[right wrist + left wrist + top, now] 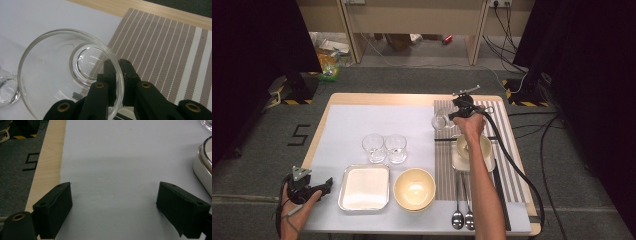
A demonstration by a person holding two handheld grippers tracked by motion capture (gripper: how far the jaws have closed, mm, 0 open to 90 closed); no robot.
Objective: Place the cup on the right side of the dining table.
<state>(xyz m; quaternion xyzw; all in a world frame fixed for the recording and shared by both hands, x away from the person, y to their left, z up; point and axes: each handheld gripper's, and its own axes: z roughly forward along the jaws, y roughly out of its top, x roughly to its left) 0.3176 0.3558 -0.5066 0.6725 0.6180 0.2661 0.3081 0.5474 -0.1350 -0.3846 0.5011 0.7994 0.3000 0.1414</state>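
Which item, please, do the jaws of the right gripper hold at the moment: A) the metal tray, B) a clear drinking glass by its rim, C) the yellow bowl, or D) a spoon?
B: in the right gripper view the right gripper is clamped on the rim of the glass, one jaw inside and one outside.

Black hand-held gripper (451, 116), brass screws, black cable (517, 170)
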